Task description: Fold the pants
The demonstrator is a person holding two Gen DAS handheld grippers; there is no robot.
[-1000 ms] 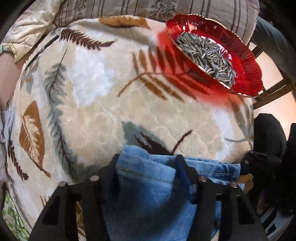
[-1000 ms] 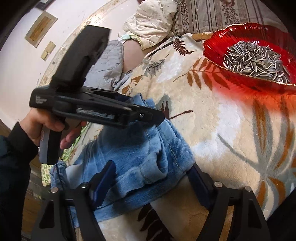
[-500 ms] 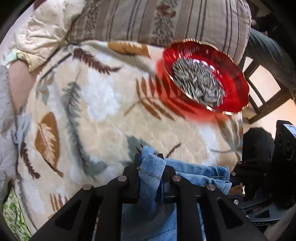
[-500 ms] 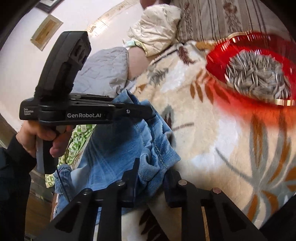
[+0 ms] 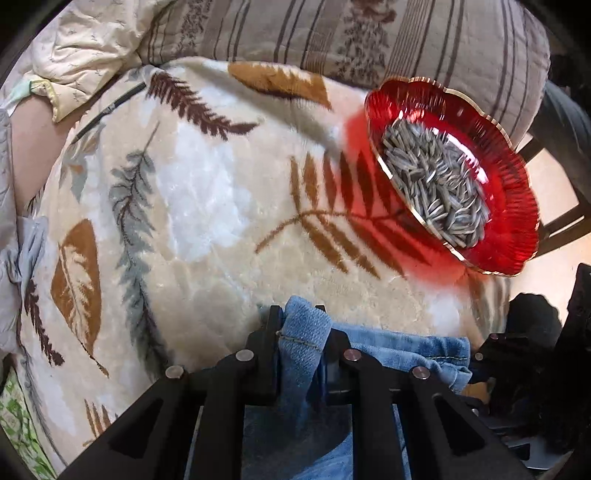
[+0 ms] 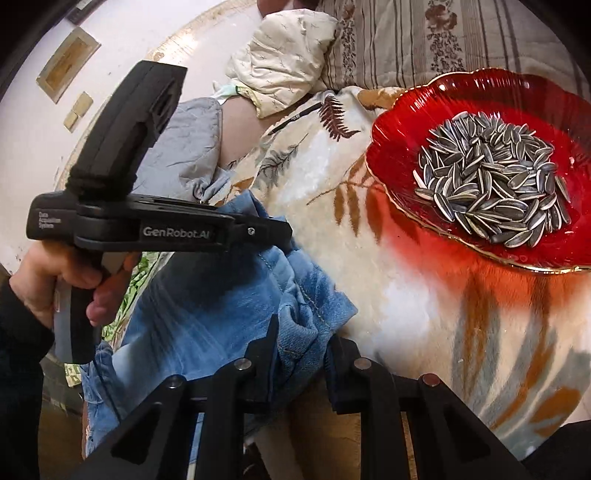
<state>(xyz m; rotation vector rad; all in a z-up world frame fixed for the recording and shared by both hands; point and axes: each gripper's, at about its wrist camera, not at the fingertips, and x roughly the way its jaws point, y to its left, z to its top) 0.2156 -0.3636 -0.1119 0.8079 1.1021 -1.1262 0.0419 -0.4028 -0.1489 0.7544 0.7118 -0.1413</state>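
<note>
The blue denim pants (image 5: 399, 350) lie bunched at the near edge of a cream blanket with a leaf print (image 5: 207, 206). My left gripper (image 5: 301, 328) is shut on a fold of the pants' edge and holds it just above the blanket. In the right wrist view the pants (image 6: 221, 306) hang between both tools. My right gripper (image 6: 303, 339) is shut on another bunched fold of the denim. The left gripper (image 6: 273, 229) shows there from the side, held by a hand, clamped on the cloth.
A red glass dish (image 5: 509, 206) filled with sunflower seeds (image 6: 495, 184) sits on the blanket at the far right. Striped and cream pillows (image 5: 332, 33) lie behind. A grey quilted cloth (image 6: 184, 155) lies at the left. A dark chair frame (image 5: 561, 225) stands beyond the dish.
Both grippers have closed on the denim and lifted it. The view of the blanket and dish has shifted as the tools rose and moved.
</note>
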